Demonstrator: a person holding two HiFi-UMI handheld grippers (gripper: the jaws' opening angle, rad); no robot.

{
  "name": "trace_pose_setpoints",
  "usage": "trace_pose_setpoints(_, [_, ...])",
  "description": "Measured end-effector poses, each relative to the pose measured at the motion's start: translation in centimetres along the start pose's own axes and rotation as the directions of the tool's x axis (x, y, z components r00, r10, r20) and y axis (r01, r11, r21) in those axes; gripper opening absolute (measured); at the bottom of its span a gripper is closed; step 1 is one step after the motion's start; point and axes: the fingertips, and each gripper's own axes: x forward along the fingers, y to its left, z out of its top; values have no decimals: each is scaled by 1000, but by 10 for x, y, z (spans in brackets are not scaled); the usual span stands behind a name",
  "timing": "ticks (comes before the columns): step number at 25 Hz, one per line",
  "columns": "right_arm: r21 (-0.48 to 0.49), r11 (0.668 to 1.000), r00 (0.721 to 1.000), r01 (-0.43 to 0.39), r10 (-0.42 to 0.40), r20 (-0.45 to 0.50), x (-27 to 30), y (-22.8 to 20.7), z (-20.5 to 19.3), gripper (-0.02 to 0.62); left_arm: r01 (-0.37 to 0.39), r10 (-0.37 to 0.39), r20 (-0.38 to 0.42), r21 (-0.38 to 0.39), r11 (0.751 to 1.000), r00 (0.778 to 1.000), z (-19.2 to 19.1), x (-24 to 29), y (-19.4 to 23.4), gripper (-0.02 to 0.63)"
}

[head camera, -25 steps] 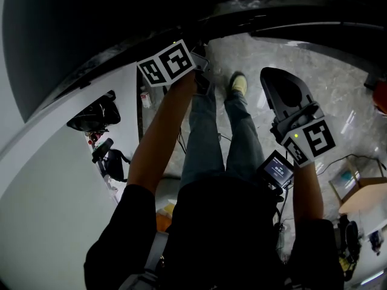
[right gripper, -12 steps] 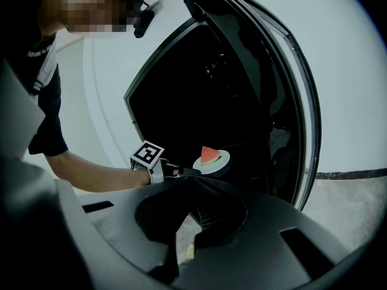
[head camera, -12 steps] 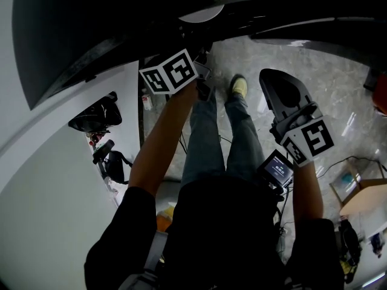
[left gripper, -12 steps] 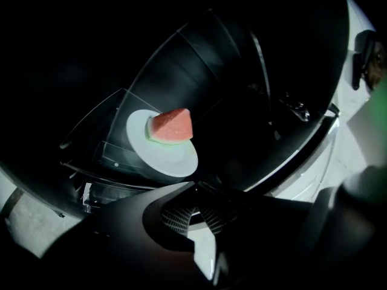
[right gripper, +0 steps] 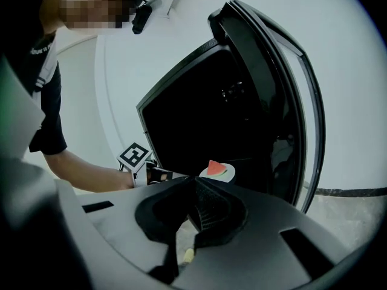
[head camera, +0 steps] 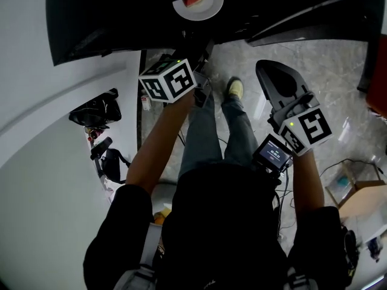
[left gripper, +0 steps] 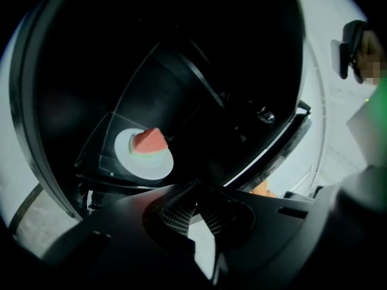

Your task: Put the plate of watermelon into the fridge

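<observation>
A round white plate [left gripper: 151,165] carries a red watermelon wedge [left gripper: 149,141] with a pale green rind; it rests on a clear shelf [left gripper: 97,153] inside the dark fridge [right gripper: 199,113]; the plate lies ahead of both tongs and well apart from them, touched by neither; the left tongs [left gripper: 193,189] are pressed together on nothing; the right tongs [right gripper: 196,183] are likewise closed and empty; one plate, one wedge, two tongs.
</observation>
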Motion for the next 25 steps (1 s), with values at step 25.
trace_pose_setpoints(25, [-156,986,990,56,-35,135,-96,40,99,11,-84,-15,250,382,920,968,83,-148,-140,12])
